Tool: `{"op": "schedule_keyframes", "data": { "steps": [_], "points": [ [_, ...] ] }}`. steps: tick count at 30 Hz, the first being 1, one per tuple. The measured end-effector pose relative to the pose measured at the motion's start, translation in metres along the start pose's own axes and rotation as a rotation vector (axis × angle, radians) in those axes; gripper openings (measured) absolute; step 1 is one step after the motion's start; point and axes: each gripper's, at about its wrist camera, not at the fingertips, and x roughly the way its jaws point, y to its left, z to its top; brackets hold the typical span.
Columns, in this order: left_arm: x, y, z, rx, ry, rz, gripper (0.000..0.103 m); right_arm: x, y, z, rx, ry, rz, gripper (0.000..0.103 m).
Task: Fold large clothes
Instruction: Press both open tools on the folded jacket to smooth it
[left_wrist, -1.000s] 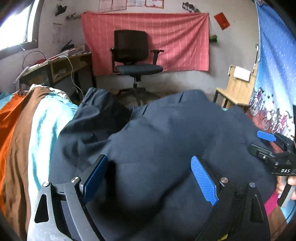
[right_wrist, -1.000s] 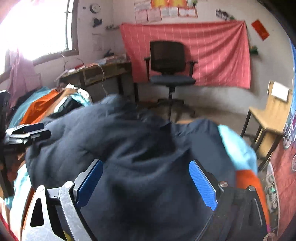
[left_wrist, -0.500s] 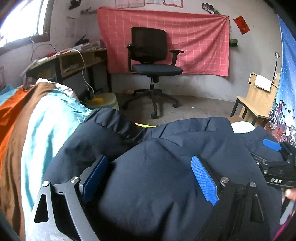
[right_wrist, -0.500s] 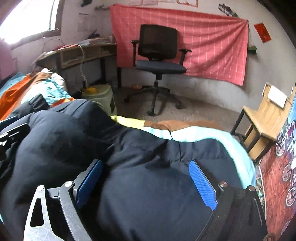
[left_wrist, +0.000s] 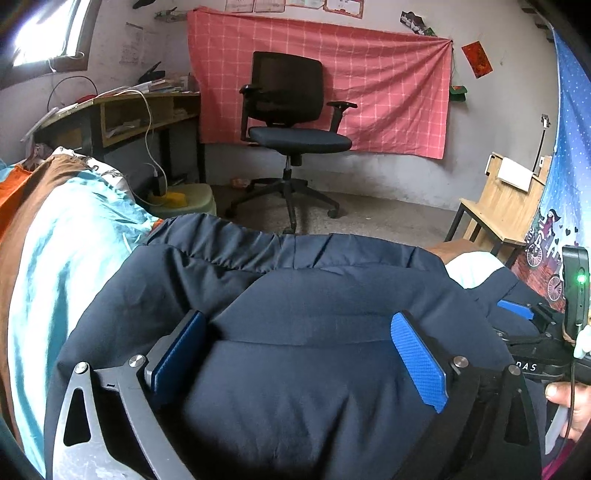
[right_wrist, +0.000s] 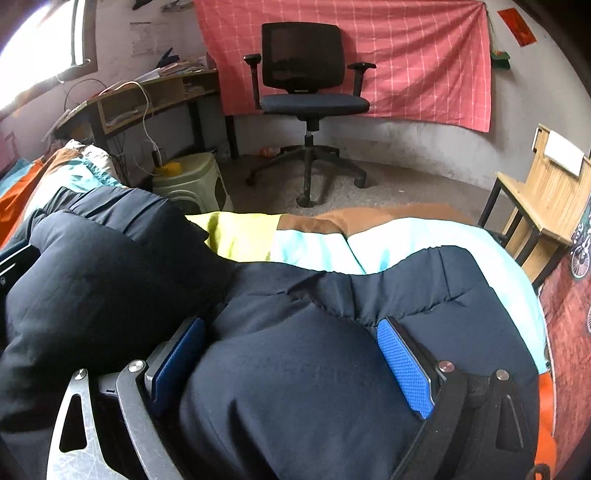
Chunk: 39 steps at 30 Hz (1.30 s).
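Navy padded jacket (left_wrist: 314, 288) — bunched between spread fingers (left_wrist: 419, 356).

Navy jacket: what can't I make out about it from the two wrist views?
- Left wrist view: the navy jacket runs off the bottom edge; its near half is unseen.
- Right wrist view: the jacket's own bulge hides its sleeves and front.
- Either view: the bedding under it is covered.
- Whether the right gripper pinches cloth: unclear.

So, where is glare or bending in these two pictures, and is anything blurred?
Left wrist view: window blown out at top left, the blue hanging curves along the right edge, jacket sharp. Right wrist view: stronger glare at top left, floor line bows, chair sharp; no motion blur in either.
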Motion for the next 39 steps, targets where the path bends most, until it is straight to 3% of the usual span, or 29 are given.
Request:
{"op": "schedule_keyframes", "data": {
  "steps": [15,18,19,21,27,34,39],
  "points": [
    [-0.011,0.003,-0.009,-0.006,-0.036,-0.005,0.1,-0.016,-0.004,-0.01,0.033,-0.078,-0.011,0.096],
    [-0.026,-0.002,-0.005,0.025,-0.044,0.062,0.1,-0.057,-0.009,-0.024,0.087,-0.237,-0.124,0.098],
    [-0.031,-0.004,-0.004,0.037,-0.055,0.071,0.1,-0.071,-0.009,-0.029,0.094,-0.292,-0.148,0.103],
    [-0.036,-0.005,-0.002,0.046,-0.052,0.071,0.1,-0.095,-0.01,-0.035,0.089,-0.365,-0.151,0.103],
    [-0.061,-0.002,0.002,-0.016,-0.051,0.063,0.1,-0.12,-0.012,-0.037,0.05,-0.332,-0.171,0.103],
    [-0.098,-0.01,0.004,0.003,-0.045,0.051,0.1,-0.165,-0.031,-0.044,0.035,-0.336,-0.197,0.103],
    [-0.12,-0.007,-0.008,-0.001,-0.021,0.073,0.1,-0.19,-0.045,-0.062,0.023,-0.284,-0.193,0.103]
  ]
}}
